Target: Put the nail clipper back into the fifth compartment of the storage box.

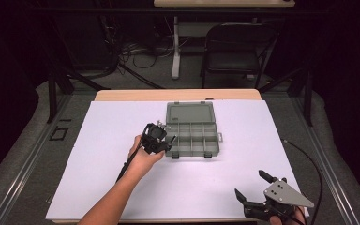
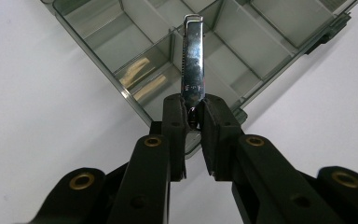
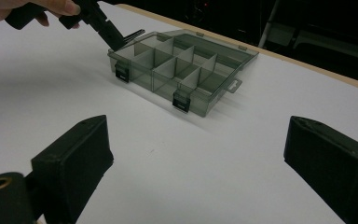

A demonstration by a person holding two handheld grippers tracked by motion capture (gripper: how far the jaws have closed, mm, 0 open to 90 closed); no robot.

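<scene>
A grey-green translucent compartment box (image 1: 217,146) lies open on the white table sheet, its lid (image 1: 190,112) folded back on the far side. My left gripper (image 1: 171,140) is at the box's near left corner, shut on a slim shiny metal piece (image 2: 193,60) that looks like a nail clipper. The piece points out over the box's compartments (image 2: 142,77), which look bare. From the right gripper view the left gripper (image 3: 116,42) tilts down at that corner of the box (image 3: 205,105). My right gripper (image 1: 249,183) rests open near the table's front right, with nothing between its jaws (image 3: 196,149).
The white sheet (image 1: 122,178) covers most of the wooden table (image 1: 178,95). Beyond the far edge stand a black folding chair (image 1: 236,51) and a table leg (image 1: 176,47) among floor cables. A cable (image 1: 316,164) trails along the right side.
</scene>
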